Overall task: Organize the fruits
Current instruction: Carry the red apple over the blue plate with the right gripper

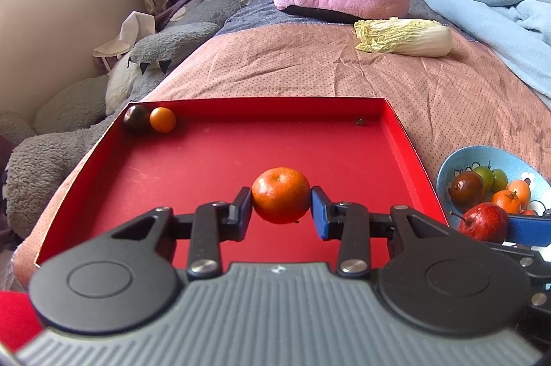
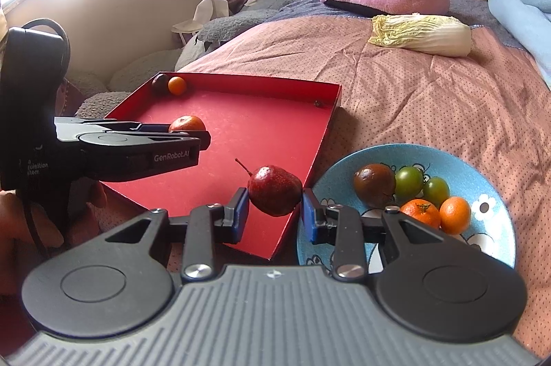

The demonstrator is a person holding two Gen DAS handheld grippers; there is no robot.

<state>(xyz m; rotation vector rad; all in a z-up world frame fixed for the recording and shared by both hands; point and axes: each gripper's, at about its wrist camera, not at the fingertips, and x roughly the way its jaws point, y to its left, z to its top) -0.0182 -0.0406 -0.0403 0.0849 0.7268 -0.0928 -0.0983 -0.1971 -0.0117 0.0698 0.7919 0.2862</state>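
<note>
Right wrist: bowl of fruits

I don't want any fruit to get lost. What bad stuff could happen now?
The tangerine hangs in the left gripper, held only at its sides; it might slip and roll across the red tray. The right gripper holds the red fruit right over the tray's edge, beside the blue bowl; dropped there, it could tumble onto the bed.
</note>
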